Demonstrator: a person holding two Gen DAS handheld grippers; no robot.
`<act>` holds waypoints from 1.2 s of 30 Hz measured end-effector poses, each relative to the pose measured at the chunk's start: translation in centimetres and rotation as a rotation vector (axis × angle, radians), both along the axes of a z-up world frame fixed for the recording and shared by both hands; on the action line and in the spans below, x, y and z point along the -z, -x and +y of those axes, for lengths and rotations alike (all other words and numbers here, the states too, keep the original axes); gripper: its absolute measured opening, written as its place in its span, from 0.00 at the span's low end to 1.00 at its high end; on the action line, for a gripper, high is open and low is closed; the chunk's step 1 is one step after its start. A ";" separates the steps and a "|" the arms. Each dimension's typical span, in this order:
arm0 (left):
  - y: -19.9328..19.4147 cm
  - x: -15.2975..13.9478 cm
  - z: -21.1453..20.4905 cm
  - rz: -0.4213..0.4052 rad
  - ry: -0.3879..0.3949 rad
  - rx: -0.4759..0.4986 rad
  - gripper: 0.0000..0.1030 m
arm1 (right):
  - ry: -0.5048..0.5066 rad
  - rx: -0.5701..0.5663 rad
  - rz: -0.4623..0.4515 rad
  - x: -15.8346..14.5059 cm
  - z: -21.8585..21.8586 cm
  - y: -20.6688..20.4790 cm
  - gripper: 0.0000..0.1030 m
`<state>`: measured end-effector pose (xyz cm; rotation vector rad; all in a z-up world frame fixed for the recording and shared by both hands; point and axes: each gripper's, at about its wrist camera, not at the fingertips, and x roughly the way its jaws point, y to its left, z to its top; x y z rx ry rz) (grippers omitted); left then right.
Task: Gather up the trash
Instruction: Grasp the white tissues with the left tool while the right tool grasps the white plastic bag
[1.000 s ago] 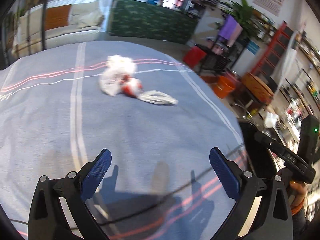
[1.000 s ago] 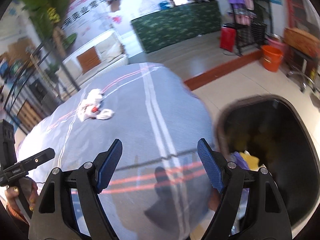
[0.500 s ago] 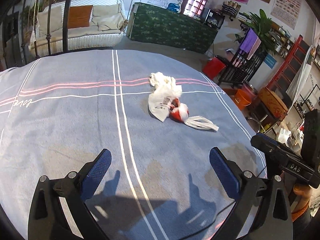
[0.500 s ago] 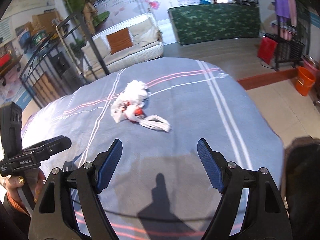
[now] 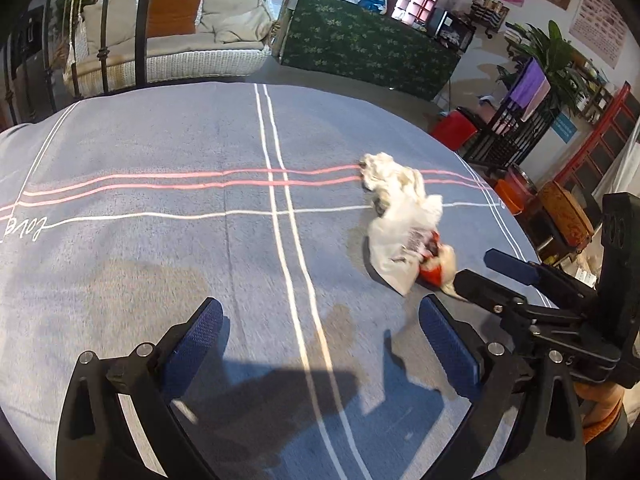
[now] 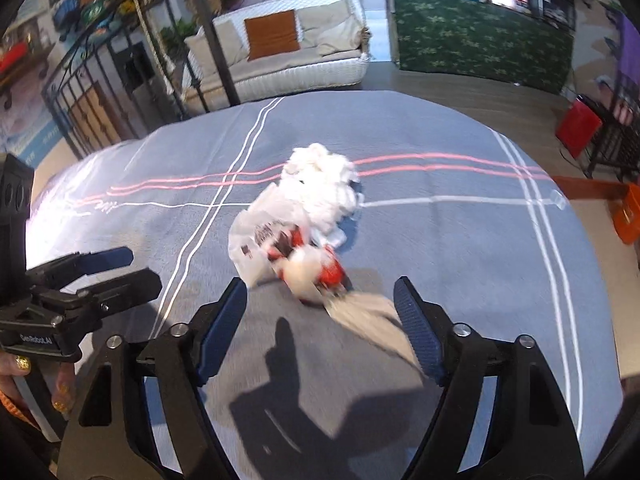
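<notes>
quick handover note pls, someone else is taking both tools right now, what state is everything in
Left tool: open, empty, over bare tablecloth, left of the trash.
Right tool: open, jaws have just been closing a little; the near end of the trash pile lies between the fingers, not gripped.
Trash: one clump of white tissue, clear bag and red wrapper on the blue cloth, past the crossing stripes.
Done: approach only.
Left: grip the pile and bin it; no bin in view now.

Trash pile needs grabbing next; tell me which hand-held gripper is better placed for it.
Right. The right hand-held gripper faces the trash pile head-on, jaws open, just closing slightly. The left hand-held gripper points beside it.
</notes>
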<state>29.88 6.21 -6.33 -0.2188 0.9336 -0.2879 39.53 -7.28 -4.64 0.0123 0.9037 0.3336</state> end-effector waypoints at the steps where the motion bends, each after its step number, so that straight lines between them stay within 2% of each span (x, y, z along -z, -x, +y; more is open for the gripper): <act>1: -0.3 0.1 0.2 -0.001 0.001 -0.001 0.94 | 0.016 -0.006 0.006 0.4 0.5 -0.8 0.68; 4: -1.1 0.0 0.6 -0.004 0.002 -0.013 0.94 | 0.061 -0.017 0.052 1.8 1.5 -2.4 0.62; 5: -1.4 0.0 0.7 -0.005 0.007 -0.016 0.94 | 0.059 -0.025 0.078 2.3 1.7 -2.7 0.51; 6: -1.7 0.0 0.8 -0.008 0.012 -0.019 0.94 | 0.055 -0.032 0.090 2.4 1.7 -2.8 0.35; 9: -2.4 0.1 0.9 -0.015 0.016 -0.028 0.94 | 0.059 -0.035 0.078 1.8 1.6 -2.2 0.27; 12: -3.2 0.5 0.6 -0.001 0.044 -0.028 0.94 | 0.022 -0.005 0.056 0.4 0.3 -0.9 0.25; 15: -3.5 0.7 -0.4 0.010 0.056 -0.008 0.94 | -0.003 0.075 0.011 -1.3 -2.0 0.6 0.25; 19: -4.0 0.6 -1.9 -0.008 0.029 0.033 0.94 | -0.050 0.189 -0.006 -2.6 -5.7 1.8 0.25; 25: -5.6 0.5 -4.5 -0.025 0.034 0.068 0.94 | -0.092 0.301 0.006 -1.6 -8.9 2.3 0.25; 31: -7.3 0.7 -8.0 -0.017 0.033 0.089 0.94 | -0.139 0.333 0.047 0.2 -11.0 2.4 0.25; 32: -7.4 0.8 -8.5 -0.016 0.014 0.090 0.94 | -0.142 0.337 0.053 0.4 -11.0 2.1 0.25; 34: -8.0 1.4 -10.4 0.000 -0.111 0.093 0.93 | -0.157 0.349 0.065 0.8 -11.4 2.1 0.25; 36: -8.1 2.0 -11.3 0.003 -0.172 0.085 0.93 | -0.175 0.355 0.072 0.9 -11.8 2.2 0.25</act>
